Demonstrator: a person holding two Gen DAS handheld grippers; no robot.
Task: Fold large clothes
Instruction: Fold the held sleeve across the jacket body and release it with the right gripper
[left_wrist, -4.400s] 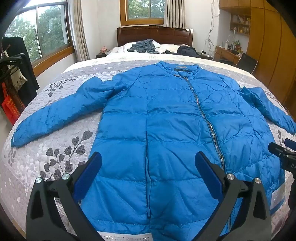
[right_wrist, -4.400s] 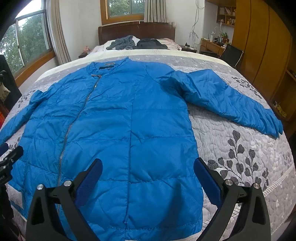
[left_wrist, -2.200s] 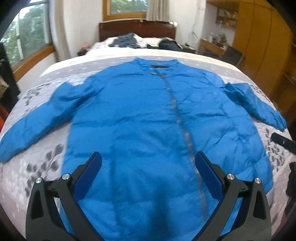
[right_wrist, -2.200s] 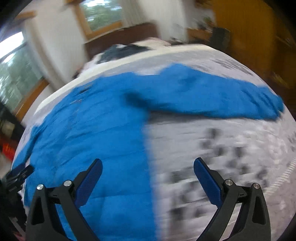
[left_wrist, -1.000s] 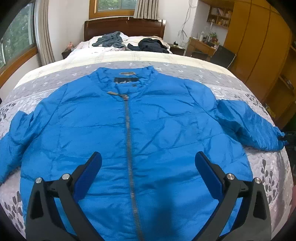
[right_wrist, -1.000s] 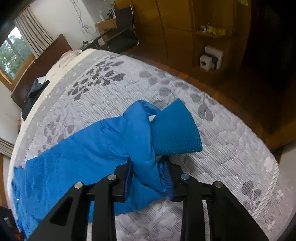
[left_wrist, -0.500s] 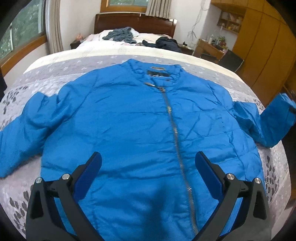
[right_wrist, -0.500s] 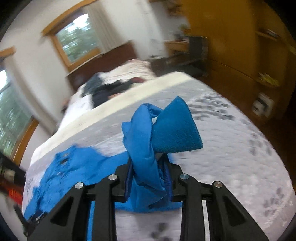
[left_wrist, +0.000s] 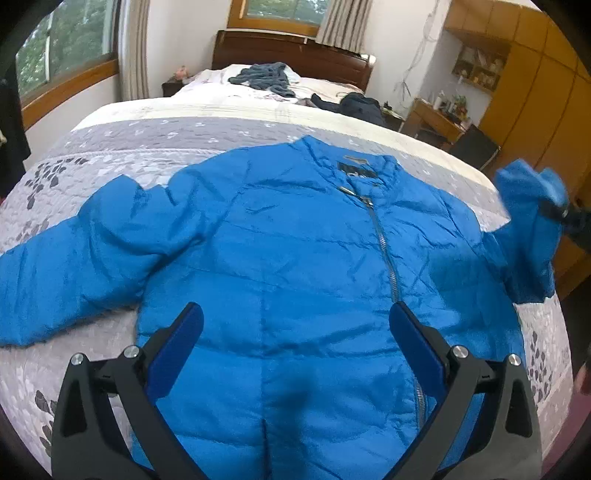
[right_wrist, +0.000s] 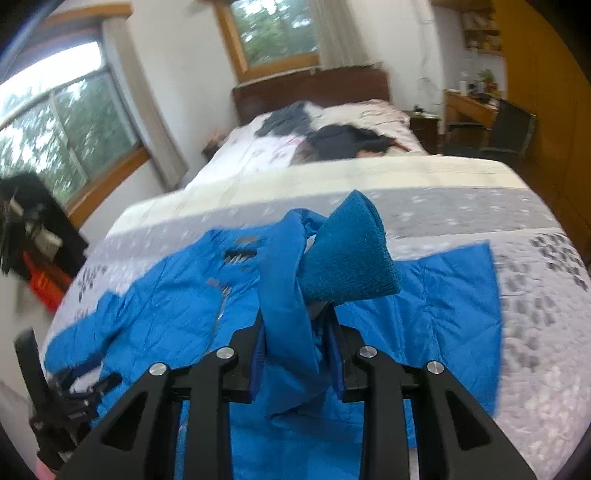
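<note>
A large blue puffer jacket (left_wrist: 295, 266) lies front up on the bed, zipped, collar toward the headboard. Its left sleeve (left_wrist: 66, 266) stretches flat toward the left edge. My left gripper (left_wrist: 295, 332) hovers open over the jacket's lower body, nothing between its blue pads. My right gripper (right_wrist: 297, 354) is shut on the end of the right sleeve (right_wrist: 291, 295); the knit cuff (right_wrist: 347, 254) sticks up past the fingers. In the left wrist view that raised sleeve (left_wrist: 528, 229) hangs above the bed at the right, over the jacket's side.
The grey leaf-patterned quilt (left_wrist: 110, 155) covers the bed. Dark clothes (left_wrist: 262, 75) lie by the headboard (left_wrist: 295, 51). A wooden wardrobe (left_wrist: 546, 88), desk and black chair (left_wrist: 472, 147) stand on the right. Windows are on the left wall.
My right gripper closed on the right sleeve's end, lifted it off the quilt and is carrying it leftward over the jacket. My left gripper stayed open, drifting slightly above the hem.
</note>
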